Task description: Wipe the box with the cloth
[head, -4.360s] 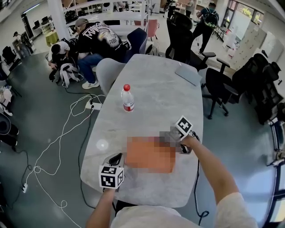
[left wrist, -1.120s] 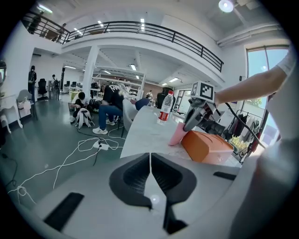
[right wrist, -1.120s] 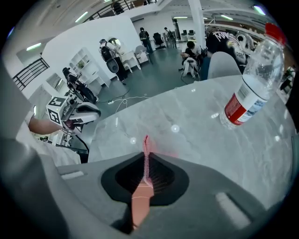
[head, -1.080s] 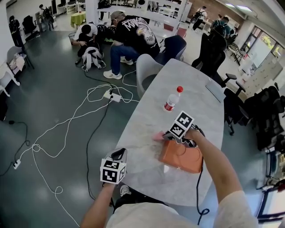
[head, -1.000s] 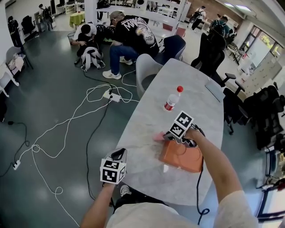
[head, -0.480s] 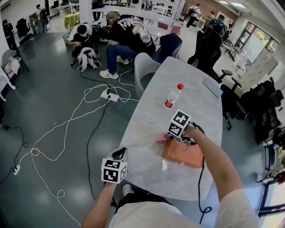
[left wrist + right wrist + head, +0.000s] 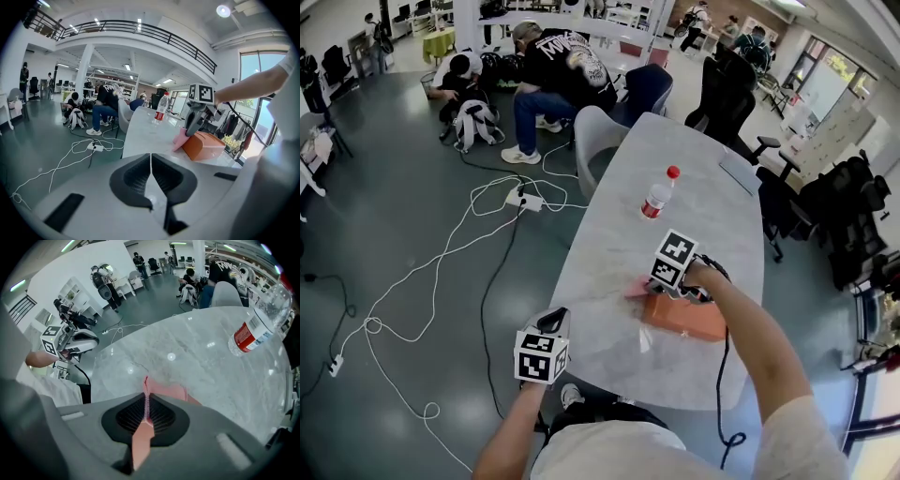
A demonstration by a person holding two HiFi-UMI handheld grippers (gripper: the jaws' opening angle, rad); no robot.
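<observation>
Right gripper (image 7: 146, 412): jaws pinched tight on the pink cloth (image 7: 637, 287), a fold of it showing between the ribbed pads in the right gripper view.
Cloth position: it hangs down from the jaws against the box's left end, as the head view frames it, and its lower corner reaches the tabletop.
Box (image 7: 690, 319): orange, with rounded edges, sitting on the table near its right-hand edge, close to the person; the right gripper is over its left end.
Left gripper (image 7: 150, 174): jaws together, nothing between them; it's held by the table's near left edge, well apart from the box and cloth.
Table (image 7: 609, 246): long, pale grey marble-look top with rounded corners.
Water bottle (image 7: 655, 198): clear plastic, red cap, red label, upright further up the table, well clear of the box.
Far end of the table: a flat grey device (image 7: 739, 172) lies there; which kind, I can't tell.
Floor to the left: white cables (image 7: 441, 272) loop across it to a power strip (image 7: 526, 200).
Background: people (image 7: 546, 67) crouch and sit beyond a grey chair (image 7: 594, 141) pulled up to the table.
</observation>
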